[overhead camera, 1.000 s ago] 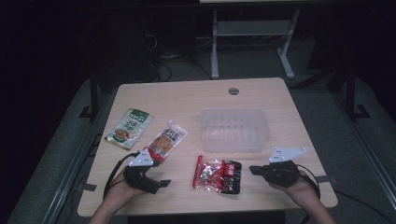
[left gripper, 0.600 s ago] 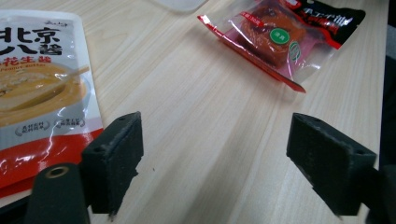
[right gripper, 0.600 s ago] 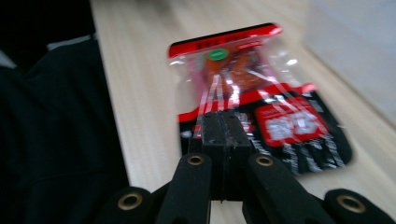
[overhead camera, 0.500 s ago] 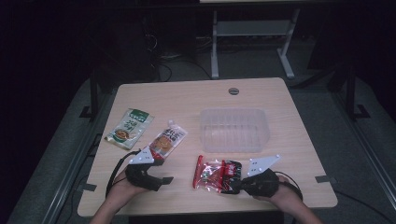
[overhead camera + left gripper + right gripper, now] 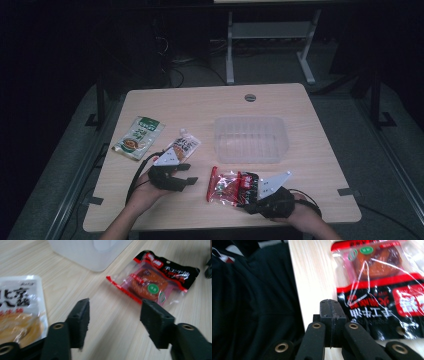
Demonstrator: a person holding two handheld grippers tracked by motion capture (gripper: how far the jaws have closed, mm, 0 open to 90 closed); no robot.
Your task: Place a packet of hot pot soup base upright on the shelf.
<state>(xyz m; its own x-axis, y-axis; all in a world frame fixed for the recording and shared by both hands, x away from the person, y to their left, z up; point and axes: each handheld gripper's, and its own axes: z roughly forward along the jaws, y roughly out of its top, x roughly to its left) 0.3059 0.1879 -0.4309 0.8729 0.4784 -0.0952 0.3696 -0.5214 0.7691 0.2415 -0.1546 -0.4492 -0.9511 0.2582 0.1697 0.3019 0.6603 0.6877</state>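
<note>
A red and black snack packet (image 5: 226,185) lies flat near the table's front edge, also in the left gripper view (image 5: 152,281) and close up in the right gripper view (image 5: 382,290). My right gripper (image 5: 247,194) sits at the packet's right end. Its jaws (image 5: 332,311) are shut together beside the packet's black edge, with no film seen between them. My left gripper (image 5: 189,176) rests to the packet's left, open (image 5: 116,313) over bare wood. A white and orange sauce packet (image 5: 182,146) (image 5: 20,315) lies just beyond it.
A clear plastic container (image 5: 251,139) (image 5: 92,251) stands behind the red packet. A green packet (image 5: 138,137) lies at the left. The table's front edge (image 5: 295,290) runs right beside my right gripper, with dark clothing below it. A cable hole (image 5: 250,97) is at the back.
My right gripper has slid left along the front edge from the table's right side up to the red packet. The left gripper has barely moved.
</note>
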